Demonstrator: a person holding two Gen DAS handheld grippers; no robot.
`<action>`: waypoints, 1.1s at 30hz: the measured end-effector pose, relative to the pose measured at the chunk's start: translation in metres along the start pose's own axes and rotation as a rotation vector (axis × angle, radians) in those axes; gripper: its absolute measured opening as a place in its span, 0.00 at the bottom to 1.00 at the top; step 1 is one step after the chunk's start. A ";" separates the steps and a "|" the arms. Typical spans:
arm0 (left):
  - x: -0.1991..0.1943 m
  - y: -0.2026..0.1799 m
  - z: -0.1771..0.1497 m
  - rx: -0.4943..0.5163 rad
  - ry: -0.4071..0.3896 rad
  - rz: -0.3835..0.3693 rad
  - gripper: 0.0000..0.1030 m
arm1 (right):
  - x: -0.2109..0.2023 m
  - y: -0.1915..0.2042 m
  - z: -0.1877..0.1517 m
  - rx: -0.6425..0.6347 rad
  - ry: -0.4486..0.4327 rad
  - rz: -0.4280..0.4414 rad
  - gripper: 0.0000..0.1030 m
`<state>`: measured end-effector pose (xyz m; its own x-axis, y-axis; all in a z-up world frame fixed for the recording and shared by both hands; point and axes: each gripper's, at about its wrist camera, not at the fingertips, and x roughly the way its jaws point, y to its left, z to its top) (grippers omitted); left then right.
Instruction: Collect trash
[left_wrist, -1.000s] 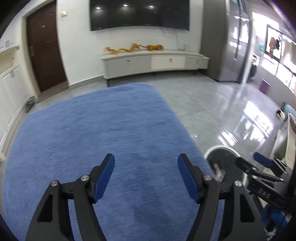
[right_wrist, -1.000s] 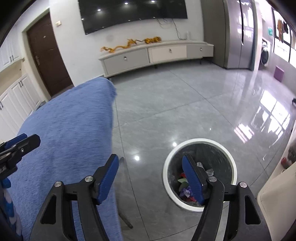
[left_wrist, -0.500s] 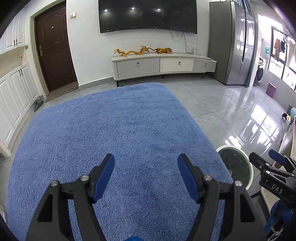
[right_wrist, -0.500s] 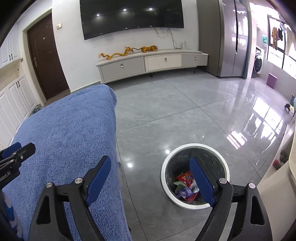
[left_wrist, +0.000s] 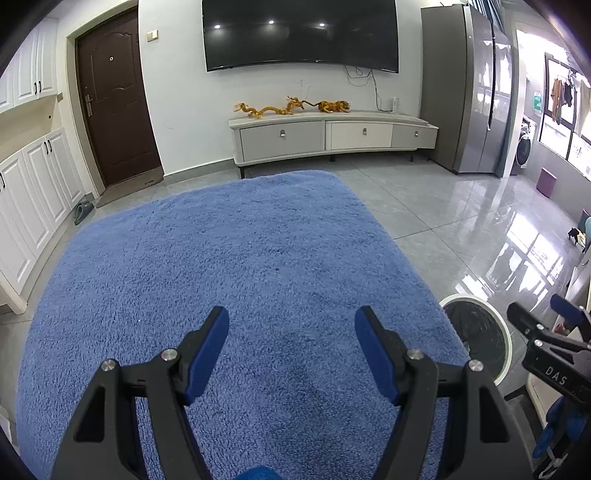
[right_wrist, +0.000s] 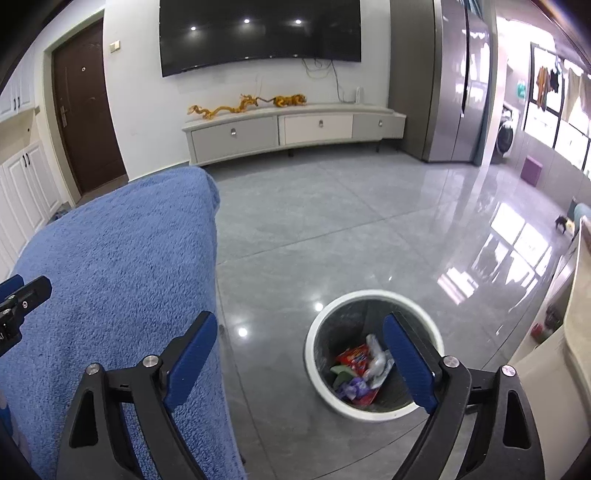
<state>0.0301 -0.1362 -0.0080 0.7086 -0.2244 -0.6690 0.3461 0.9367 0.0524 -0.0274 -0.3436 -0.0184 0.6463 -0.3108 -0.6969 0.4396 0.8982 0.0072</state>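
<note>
Left wrist view: the left gripper (left_wrist: 291, 345) hangs over the blue fleece cloth (left_wrist: 229, 266) that covers the worktop, its jaws parted as a second ago, with nothing between them. The cloth shows no litter apart from a dark speck or two, too small to identify. Since a second ago the view has tipped upward, so that the wall-mounted television (left_wrist: 301, 35) and the low cabinet (left_wrist: 332, 134) now sit lower in frame. The white-rimmed waste bin (left_wrist: 502, 354) stands on the floor off the cloth's right edge, with the right gripper (left_wrist: 550, 321) beside the bin at the frame's right margin.

Right wrist view: the right gripper (right_wrist: 297, 360) is poised above the waste bin (right_wrist: 314, 350), angled downward, and its jaws are opening; they stand clearly wider than a second ago, and nothing lies between them. The trash (right_wrist: 360, 369), a red wrapper, clear plastic, green and purple scraps, lies on the bin's bottom. The widening over the bin reads as a drop just completed. The cloth (right_wrist: 122, 277) lies to the bin's left, with the left gripper (right_wrist: 22, 299) over the cloth, away from the bin. With no obvious litter on the cloth, collection looks close to finished.
</note>
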 end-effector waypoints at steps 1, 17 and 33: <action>0.000 0.001 0.001 0.002 0.000 0.001 0.67 | -0.002 0.000 0.001 -0.007 -0.010 -0.008 0.89; -0.005 0.002 -0.002 -0.001 -0.032 0.004 0.91 | -0.003 -0.003 0.003 -0.015 -0.018 -0.026 0.90; -0.019 -0.009 -0.005 0.012 -0.057 -0.018 0.98 | -0.015 -0.012 0.000 -0.008 -0.046 -0.043 0.90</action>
<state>0.0103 -0.1394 0.0002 0.7359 -0.2566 -0.6266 0.3665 0.9291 0.0500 -0.0421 -0.3498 -0.0083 0.6549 -0.3626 -0.6631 0.4626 0.8862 -0.0277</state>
